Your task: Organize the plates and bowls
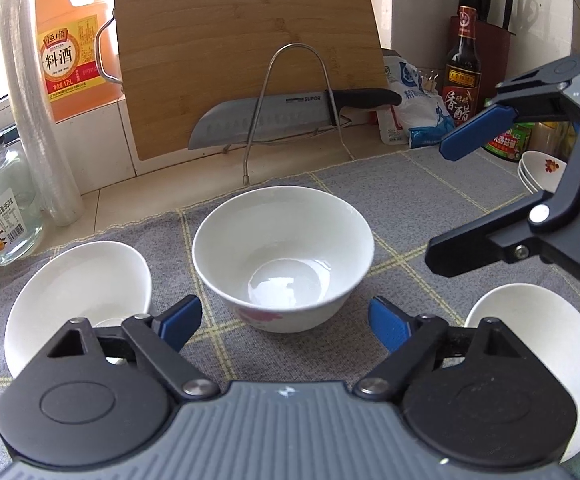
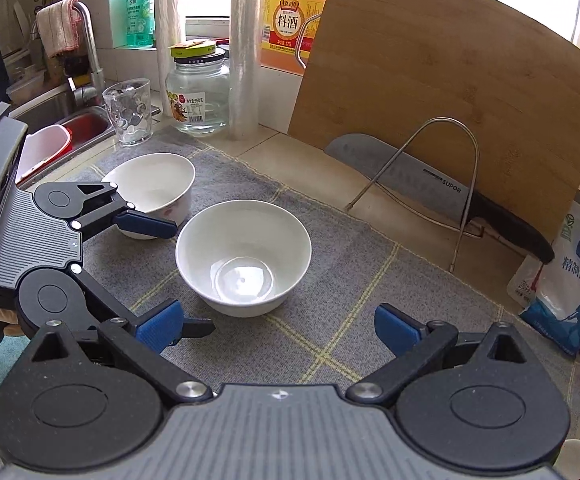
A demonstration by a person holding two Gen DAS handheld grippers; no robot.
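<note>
Three white bowls on grey mat (image 1: pixel 429 200): centre bowl (image 1: pixel 282 256) mid-mat, left bowl (image 1: pixel 78 292) nr left edge, right bowl (image 1: pixel 537 320) nr right edge. Left gripper (image 1: pixel 286 320) & right gripper (image 2: pixel 278 326): jaws wide, empty.

Black linkage grippers (image 1: pixel 284 318), blue pads (image 1: pixel 182 320), ribbed grey, perhaps rubber, housings.

Open mat (image 2: pixel 329 344) before middle bowl (image 2: pixel 243 258), flanking bowl (image 2: pixel 152 188) close (perhaps touching)

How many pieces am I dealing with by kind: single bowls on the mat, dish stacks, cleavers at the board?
Single white bowls: 3
Stacks of small dishes: 1
Cleavers in the wire rack: 1
Total: 5
</note>
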